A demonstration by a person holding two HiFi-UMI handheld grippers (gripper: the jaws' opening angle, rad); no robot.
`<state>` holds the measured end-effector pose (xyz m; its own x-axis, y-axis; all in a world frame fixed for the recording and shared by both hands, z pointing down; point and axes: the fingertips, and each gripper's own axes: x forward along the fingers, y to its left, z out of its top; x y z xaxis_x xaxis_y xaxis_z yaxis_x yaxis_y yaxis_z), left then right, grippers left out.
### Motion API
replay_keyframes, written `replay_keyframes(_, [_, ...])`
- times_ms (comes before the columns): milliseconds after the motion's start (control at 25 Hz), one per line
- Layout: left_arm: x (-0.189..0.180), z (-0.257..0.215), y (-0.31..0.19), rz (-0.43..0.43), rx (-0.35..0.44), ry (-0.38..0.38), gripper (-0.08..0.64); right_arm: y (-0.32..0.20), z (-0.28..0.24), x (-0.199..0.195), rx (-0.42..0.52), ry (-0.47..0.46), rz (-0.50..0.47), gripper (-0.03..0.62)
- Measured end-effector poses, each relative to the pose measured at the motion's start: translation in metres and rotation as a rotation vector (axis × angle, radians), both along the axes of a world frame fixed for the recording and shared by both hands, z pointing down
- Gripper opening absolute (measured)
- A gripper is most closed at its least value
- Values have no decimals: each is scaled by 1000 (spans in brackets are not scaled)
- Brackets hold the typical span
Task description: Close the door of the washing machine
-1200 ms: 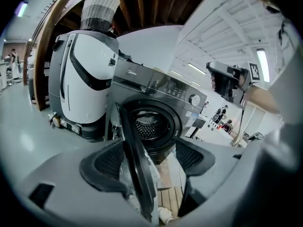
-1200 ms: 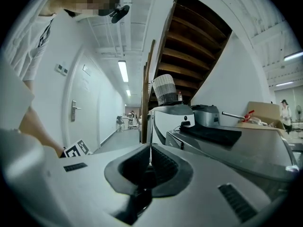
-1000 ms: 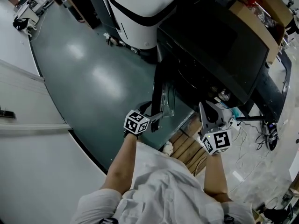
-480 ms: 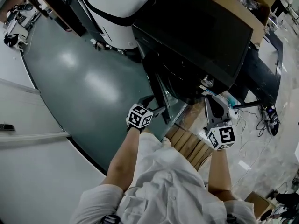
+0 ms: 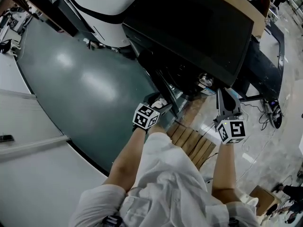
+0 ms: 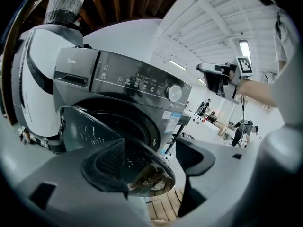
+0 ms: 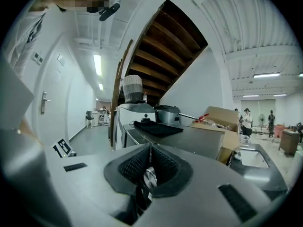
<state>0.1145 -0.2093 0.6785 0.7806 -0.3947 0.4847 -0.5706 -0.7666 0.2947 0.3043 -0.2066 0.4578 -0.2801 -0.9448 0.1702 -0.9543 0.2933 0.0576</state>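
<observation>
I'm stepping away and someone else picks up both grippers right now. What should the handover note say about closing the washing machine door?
Left gripper: jaws apart, with the glass edge of the door lying against one jaw.
Right gripper: jaws together, holding nothing, raised in the air beside the machine's front.
Door: ajar, swung part way toward the drum opening of the washing machine, not latched.
Done: door is partly closed.
Left: push it flush with the left gripper until it latches.

Washer [image 5: 199, 27] in front of you, door [image 6: 90, 129] ajar at your left gripper [image 5: 162, 106], right gripper [image 5: 223, 93] to its right, slats [image 5: 191, 144] below between them.
</observation>
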Motion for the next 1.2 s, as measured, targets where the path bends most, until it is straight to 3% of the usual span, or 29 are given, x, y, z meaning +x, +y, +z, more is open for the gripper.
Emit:
replay_keyframes(560, [66,0,-41,81,21,21,337,-54,8,18,4,-48,35,31])
replay_keyframes(1200, [85,5,-72,-28,24,-42,316,-63,25,24,-20,-84,19,31])
